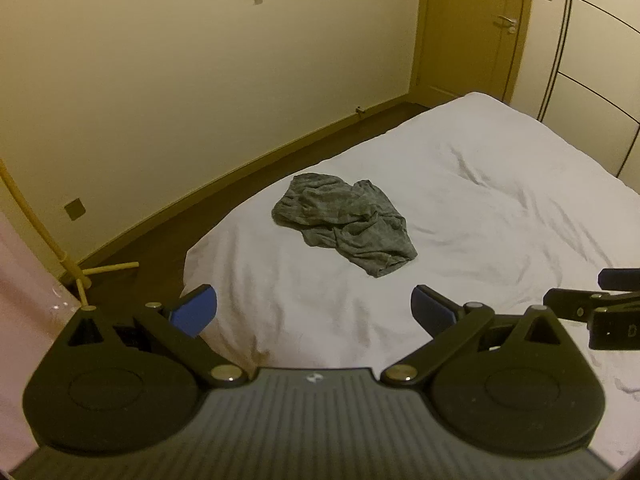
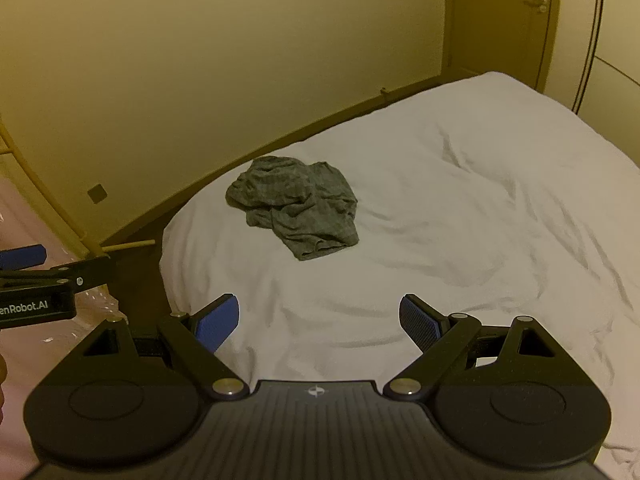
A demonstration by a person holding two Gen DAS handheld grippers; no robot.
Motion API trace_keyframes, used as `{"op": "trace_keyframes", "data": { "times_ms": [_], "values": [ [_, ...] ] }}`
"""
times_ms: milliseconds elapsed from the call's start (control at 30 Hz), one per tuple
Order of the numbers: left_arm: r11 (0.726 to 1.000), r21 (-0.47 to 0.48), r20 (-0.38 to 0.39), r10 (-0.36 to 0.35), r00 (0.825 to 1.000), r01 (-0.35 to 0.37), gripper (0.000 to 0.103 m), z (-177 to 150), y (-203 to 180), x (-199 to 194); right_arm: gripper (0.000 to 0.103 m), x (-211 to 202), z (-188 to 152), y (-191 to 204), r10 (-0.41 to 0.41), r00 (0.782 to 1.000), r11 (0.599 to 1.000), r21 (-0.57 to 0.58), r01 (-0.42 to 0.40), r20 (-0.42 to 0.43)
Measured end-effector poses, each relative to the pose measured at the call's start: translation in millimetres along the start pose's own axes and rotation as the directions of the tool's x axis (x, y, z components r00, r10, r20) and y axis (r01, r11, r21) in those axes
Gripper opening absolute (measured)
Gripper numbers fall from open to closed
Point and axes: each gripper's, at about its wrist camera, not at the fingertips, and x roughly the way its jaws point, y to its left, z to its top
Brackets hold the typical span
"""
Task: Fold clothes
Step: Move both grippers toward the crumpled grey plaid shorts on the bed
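Both wrist views side by side, high, facing down-forward; share bed [image 1: 480,208] corner, wall [image 2: 200,80].

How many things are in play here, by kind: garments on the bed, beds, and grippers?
Garments: 1, a crumpled grey garment lying near the corner of the bed, untouched.
Beds: 1, a bed with a white cover.
Grippers: 2, the left gripper and the right gripper, both with fingers spread and holding nothing.
Total: 4

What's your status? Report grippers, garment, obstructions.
Left gripper open, right gripper open, both empty, short of the target. Grey garment crumpled on the white bed, untouched. Nothing in the way.
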Motion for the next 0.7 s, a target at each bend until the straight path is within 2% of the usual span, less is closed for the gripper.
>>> {"op": "trace_keyframes", "data": {
  "times_ms": [133,267,467,700],
  "values": [
    [1.0,-0.014,-0.021,-0.003,1.0,0.002,0.102,-1.2,0.4,2.8,0.089,2.9,5.5,-3.8,-0.002,1.0,1.0,0.007,0.002,-0.01],
    [0.999,-0.019,-0.034,0.027,0.999,-0.027,0.102,-2.4,-9.3,3.5,0.089,5.8,11.1,-7.5,-0.004,1.0,1.0,0.014,0.005,-0.019],
    [0.999,-0.038,-0.06,0.032,0.998,-0.034,0.102,-4.0,-11.4,2.3,0.089,24.7,8.9,-46.6,0.034,0.999,0.999,0.003,-0.034,0.008],
    [0.999,-0.033,-0.076,0.029,0.997,-0.031,0.102,-10.5,-16.2,13.9,0.089,40.1,5.1,-39.0,0.018,1.0,1.0,0.004,-0.018,-0.012]
  ]
}}
